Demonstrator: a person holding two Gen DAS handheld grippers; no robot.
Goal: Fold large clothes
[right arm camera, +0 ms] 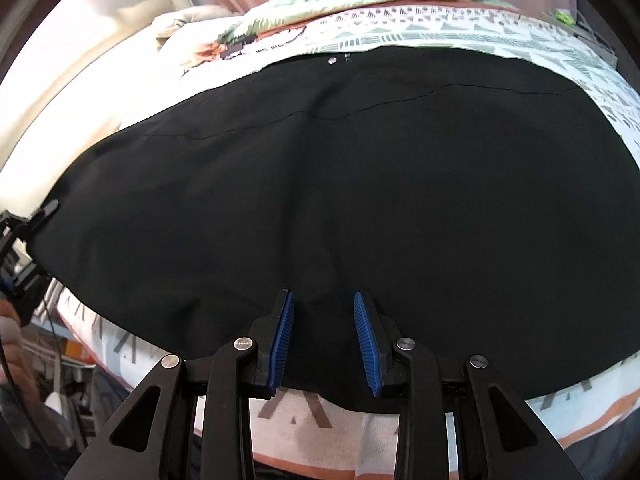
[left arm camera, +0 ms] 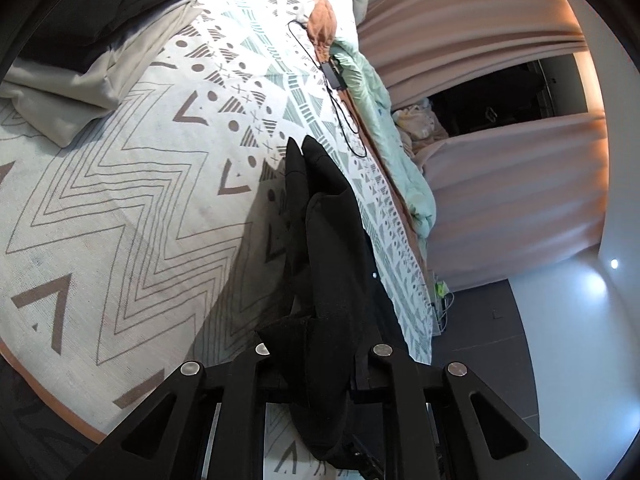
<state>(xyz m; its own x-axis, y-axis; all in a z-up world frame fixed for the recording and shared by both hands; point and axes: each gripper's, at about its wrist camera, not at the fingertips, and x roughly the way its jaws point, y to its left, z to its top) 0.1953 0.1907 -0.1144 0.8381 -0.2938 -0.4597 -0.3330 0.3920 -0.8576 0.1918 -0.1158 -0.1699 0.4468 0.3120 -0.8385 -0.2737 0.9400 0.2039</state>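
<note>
Across the patterned bedspread [right arm camera: 460,38] lies a large black garment [right arm camera: 320,184], spread nearly flat and covering most of the bed's near half in the right wrist view. Its cloth is plain, matte and dark, with one thin crease line running across its far part and a small silver snap beside a zip end at its far edge. Its near hem hangs just past the right gripper [right arm camera: 324,340], whose blue ribbed pads [right arm camera: 282,344] stand apart above the cloth with nothing pinched between them.

At the garment's left corner, the left gripper [left arm camera: 316,344] has its jaws closed on a bunched fold of the same black garment [left arm camera: 336,240]; the fabric fills the space between the fingers and rises in a peaked ridge away from the camera, lifted off the bedspread and casting a shadow on it.

Beyond the garment, the bedspread [left arm camera: 132,208] is white with brown zigzag lines, chevrons, dots and grey-green triangles, edged in an orange band. A stack of folded clothes [left arm camera: 100,40], black over beige, sits on it well apart from the garment. A black cable with a small box [left arm camera: 334,74] lies near the bed's far side, beside a rumpled mint quilt [left arm camera: 384,120]. Pink curtains [left arm camera: 500,168] hang behind the bed, and dark floor shows at the foot.
</note>
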